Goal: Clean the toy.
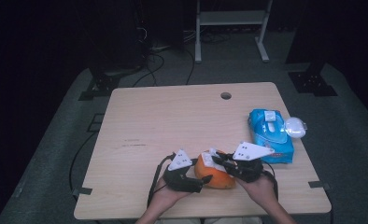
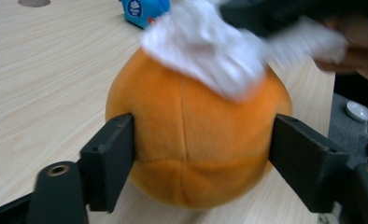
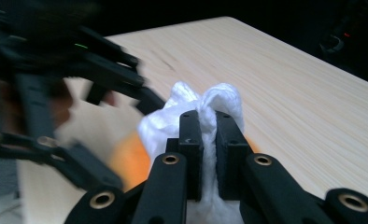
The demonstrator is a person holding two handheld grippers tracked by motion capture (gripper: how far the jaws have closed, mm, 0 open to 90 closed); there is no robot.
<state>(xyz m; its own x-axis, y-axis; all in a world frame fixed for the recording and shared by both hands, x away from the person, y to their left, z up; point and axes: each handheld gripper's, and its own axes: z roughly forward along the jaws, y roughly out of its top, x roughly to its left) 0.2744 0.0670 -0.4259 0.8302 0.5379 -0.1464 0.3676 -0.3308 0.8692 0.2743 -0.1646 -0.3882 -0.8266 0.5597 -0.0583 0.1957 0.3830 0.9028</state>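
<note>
Right now the right gripper is pinching a white wipe between its closed jaws, the cloth bunching up above the pads and spilling below them. It is pressing that wipe onto the top of the orange plush ball, where the wipe is lying draped over the crown and blurring at its far end. The left gripper is bracketing the ball from both sides; its left pad is sitting against the plush, and its right pad is just at the plush's edge, so the jaws are standing wide around the ball and steadying it, though how firmly they are pressing cannot be told.

From the high view, the left gripper and the right gripper are meeting over the ball, which is resting on the table close to the near edge, a little right of the middle. The person's hands are coming in from that near edge, so little room is remaining behind the ball.

To the right, a blue wipes pack is lying along the table's right side, near the right gripper but apart from it, with a pale round thing at its far corner, partly overhanging the right edge. Leftward and forward, the tabletop is stretching out bare up to a round hole near the far edge, leaving wide free space on those sides.
</note>
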